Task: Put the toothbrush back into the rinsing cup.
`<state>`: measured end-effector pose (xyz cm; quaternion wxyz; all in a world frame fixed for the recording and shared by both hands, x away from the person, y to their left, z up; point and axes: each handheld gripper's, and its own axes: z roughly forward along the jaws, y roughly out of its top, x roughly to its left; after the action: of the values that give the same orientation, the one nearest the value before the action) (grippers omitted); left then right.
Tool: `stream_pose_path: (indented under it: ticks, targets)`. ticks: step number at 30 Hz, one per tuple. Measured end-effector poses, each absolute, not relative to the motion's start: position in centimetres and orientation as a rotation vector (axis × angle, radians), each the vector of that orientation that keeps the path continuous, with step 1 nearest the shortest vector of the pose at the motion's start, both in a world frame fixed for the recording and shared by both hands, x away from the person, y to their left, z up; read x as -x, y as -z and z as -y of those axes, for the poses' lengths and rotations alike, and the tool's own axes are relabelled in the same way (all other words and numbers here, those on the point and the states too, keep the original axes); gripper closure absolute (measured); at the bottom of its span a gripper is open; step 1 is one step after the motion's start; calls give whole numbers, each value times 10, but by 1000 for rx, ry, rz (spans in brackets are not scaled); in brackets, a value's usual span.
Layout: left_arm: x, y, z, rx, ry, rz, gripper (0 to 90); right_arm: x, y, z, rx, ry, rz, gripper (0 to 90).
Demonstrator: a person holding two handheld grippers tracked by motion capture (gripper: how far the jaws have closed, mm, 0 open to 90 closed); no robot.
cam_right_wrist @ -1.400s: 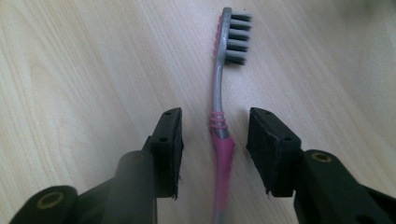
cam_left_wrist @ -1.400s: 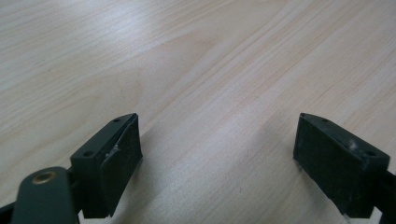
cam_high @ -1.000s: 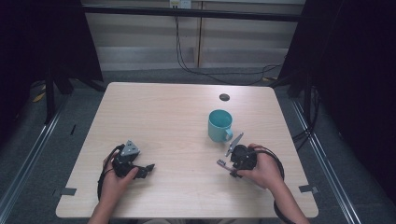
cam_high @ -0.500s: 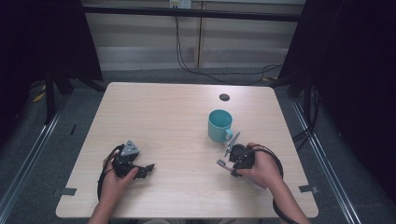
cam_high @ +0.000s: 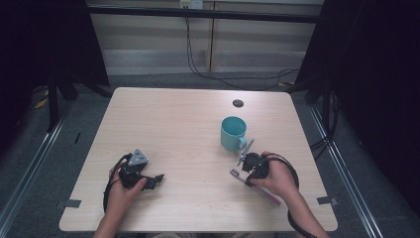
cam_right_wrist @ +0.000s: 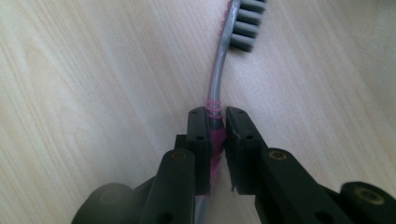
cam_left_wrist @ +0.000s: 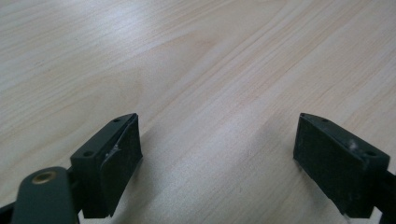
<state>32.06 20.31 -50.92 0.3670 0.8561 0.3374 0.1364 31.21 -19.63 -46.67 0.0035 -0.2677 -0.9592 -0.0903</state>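
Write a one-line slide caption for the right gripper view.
Right gripper shut on the neck of a pink-and-grey toothbrush lying on the wooden table, bristled head pointing away.

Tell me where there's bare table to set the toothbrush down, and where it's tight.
Free: the wide middle of the table between the left gripper and the teal mug, and the far left stretch. Tight: the near right, where the right gripper clamps the toothbrush just beside the mug's handle.

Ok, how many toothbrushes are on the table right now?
1. The toothbrush lies on the table near the right front, just in front of the teal mug, its handle clamped in the right gripper.
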Motion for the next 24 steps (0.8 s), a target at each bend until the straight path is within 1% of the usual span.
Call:
stream_pose_path:
  ticks: [6,24]
  targets:
    - [-321,509,-203,-2199,-350,-867,147,-310,462,202,857,351,3011,811]
    - [-321,509,-203,-2200,-351,-867,147,-306,431,221,956,632,3005,812]
